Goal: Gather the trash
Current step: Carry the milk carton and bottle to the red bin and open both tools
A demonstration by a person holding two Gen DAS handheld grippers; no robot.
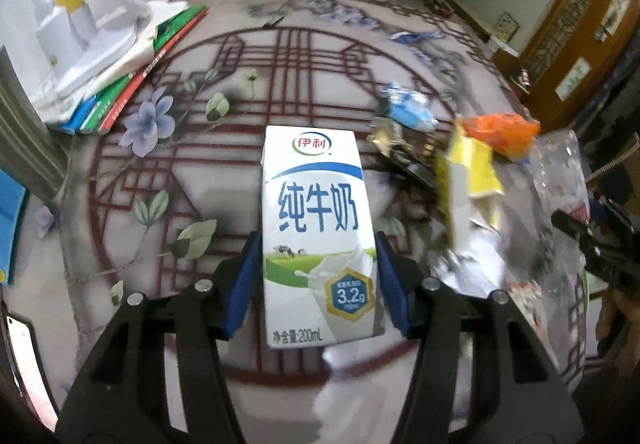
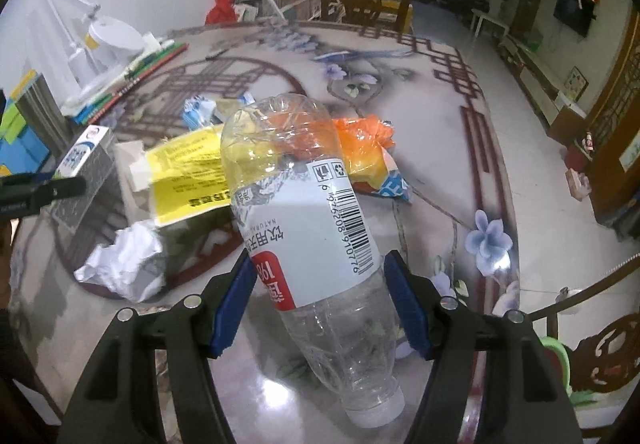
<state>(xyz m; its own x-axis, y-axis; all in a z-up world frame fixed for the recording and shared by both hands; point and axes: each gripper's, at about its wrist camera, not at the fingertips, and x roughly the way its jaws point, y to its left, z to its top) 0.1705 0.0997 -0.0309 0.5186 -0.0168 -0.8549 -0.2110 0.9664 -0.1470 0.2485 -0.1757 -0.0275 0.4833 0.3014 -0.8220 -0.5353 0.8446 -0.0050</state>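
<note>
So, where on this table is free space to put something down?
Bare tabletop lies beyond the orange wrapper, toward the far edge, and right of it. It is crowded around the yellow paper, crumpled white paper and books.

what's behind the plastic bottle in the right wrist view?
Behind the plastic bottle, seen partly through its clear upper end: an orange bag and a yellow paper, both lying on the table. The label hides whatever sits directly behind the bottle's middle.

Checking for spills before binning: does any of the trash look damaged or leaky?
No spill shows. The plastic bottle in the right gripper is crumpled at its base end and held cap-down; the milk carton looks intact.
</note>
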